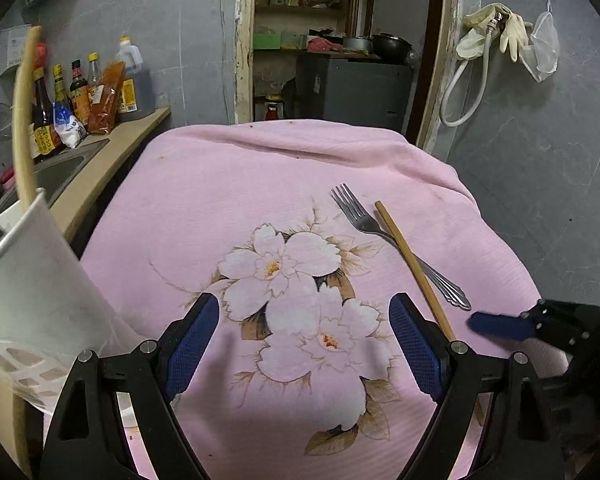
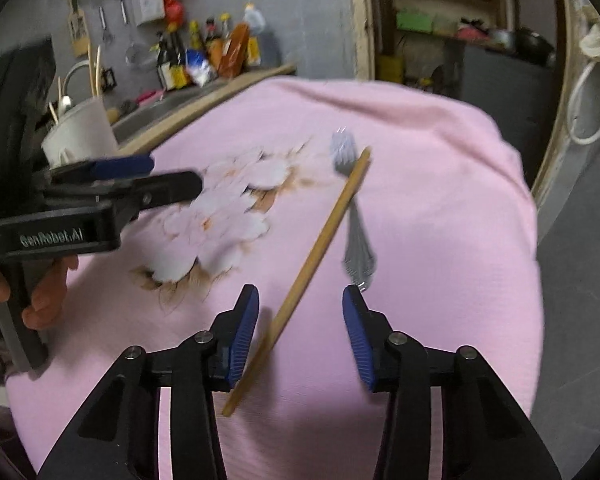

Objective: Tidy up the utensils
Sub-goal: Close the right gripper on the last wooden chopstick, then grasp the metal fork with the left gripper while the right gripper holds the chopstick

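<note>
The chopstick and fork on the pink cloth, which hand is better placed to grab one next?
Right. Its tongs are open with the chopstick lying between the fingers and the fork handle just ahead. The left tongs are open over the flower print, with both utensils off to their right.

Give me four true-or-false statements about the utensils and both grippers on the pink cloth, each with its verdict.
1. The fork and the wooden chopstick cross each other on the pink cloth. True.
2. The right gripper is shut on the chopstick. False: its jaws are open, nothing held.
3. The left gripper is open and empty. True.
4. The white utensil holder stands empty. False: sticks and a spoon-like handle poke out of it.
</note>
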`<move>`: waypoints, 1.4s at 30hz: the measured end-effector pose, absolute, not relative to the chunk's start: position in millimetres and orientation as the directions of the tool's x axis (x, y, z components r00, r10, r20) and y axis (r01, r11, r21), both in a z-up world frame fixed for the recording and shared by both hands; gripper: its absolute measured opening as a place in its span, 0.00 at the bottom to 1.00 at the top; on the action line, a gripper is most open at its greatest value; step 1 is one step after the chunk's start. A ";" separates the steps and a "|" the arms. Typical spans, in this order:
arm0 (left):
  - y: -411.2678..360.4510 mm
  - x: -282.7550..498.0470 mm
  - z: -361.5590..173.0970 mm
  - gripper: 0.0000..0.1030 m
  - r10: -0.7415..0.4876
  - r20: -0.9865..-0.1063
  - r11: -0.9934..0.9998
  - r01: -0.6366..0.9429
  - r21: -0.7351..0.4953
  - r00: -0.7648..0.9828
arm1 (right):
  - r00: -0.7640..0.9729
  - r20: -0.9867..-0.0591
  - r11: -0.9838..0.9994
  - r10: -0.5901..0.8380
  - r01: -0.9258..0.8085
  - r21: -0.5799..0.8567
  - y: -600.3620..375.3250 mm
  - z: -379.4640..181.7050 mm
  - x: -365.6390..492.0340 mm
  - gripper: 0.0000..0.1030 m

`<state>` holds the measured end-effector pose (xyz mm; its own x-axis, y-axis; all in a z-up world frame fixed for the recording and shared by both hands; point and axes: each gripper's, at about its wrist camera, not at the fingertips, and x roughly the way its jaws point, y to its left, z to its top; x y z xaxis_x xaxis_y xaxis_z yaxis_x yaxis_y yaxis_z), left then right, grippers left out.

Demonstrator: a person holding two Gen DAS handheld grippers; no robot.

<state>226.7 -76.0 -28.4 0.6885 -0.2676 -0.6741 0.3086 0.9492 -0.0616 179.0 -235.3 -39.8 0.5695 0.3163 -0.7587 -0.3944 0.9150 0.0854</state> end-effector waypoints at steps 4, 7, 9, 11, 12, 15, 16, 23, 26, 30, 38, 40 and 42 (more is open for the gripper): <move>-79.4 229.8 -28.3 0.81 -0.285 -0.682 0.944 0.322 -0.076 0.674 | 0.578 -0.778 0.925 0.246 -0.381 0.010 -227.9 -42.5 177.6 0.19; -81.5 228.9 -27.0 0.81 -0.298 -0.678 0.938 0.339 -0.076 0.672 | 0.587 -0.779 0.931 0.221 -0.365 -0.011 -231.5 -42.1 175.1 0.09; -85.0 228.4 -27.0 0.81 -0.304 -0.677 0.932 0.355 -0.067 0.671 | 0.606 -0.769 0.940 0.202 -0.341 -0.022 -238.4 -39.8 170.8 0.05; -89.4 228.8 -28.4 0.80 -0.307 -0.681 0.927 0.369 -0.057 0.665 | 0.626 -0.757 0.948 0.186 -0.316 -0.028 -246.0 -37.7 168.8 0.04; -92.2 230.0 -29.7 0.80 -0.309 -0.685 0.925 0.376 -0.056 0.660 | 0.637 -0.749 0.954 0.179 -0.299 -0.026 -252.2 -35.8 166.1 0.04; -98.2 235.4 -33.1 0.80 -0.322 -0.698 0.920 0.385 -0.072 0.639 | 0.668 -0.732 0.970 0.132 -0.238 -0.042 -271.5 -32.0 160.9 0.04; -100.3 238.4 -34.2 0.80 -0.326 -0.702 0.919 0.385 -0.080 0.633 | 0.670 -0.732 0.973 0.125 -0.228 -0.043 -274.4 -31.2 160.2 0.04; -123.3 274.1 -38.0 0.78 -0.335 -0.735 0.923 0.363 -0.129 0.590 | 0.678 -0.729 0.987 0.096 -0.158 -0.018 -309.2 -31.7 163.9 0.04; -133.8 297.2 -38.6 0.76 -0.316 -0.743 0.933 0.336 -0.130 0.589 | 0.677 -0.729 0.986 0.101 -0.163 -0.016 -311.4 -30.7 168.7 0.04; -147.1 329.0 -46.1 0.69 -0.281 -0.774 0.948 0.292 -0.129 0.568 | 0.680 -0.725 0.986 0.108 -0.164 -0.007 -316.0 -31.1 173.6 0.04; -166.9 336.2 -63.3 0.51 -0.151 -0.802 0.957 0.290 0.029 0.577 | 0.677 -0.725 0.986 0.130 -0.168 0.020 -319.9 -32.4 177.6 0.04; -167.1 328.8 -63.5 0.33 -0.173 -0.796 0.946 0.322 0.029 0.580 | 0.677 -0.724 0.986 0.132 -0.167 0.023 -317.9 -32.3 175.6 0.04; -164.7 320.5 -62.6 0.23 -0.175 -0.798 0.942 0.333 0.034 0.576 | 0.678 -0.724 0.986 0.128 -0.167 0.017 -317.0 -31.8 175.0 0.04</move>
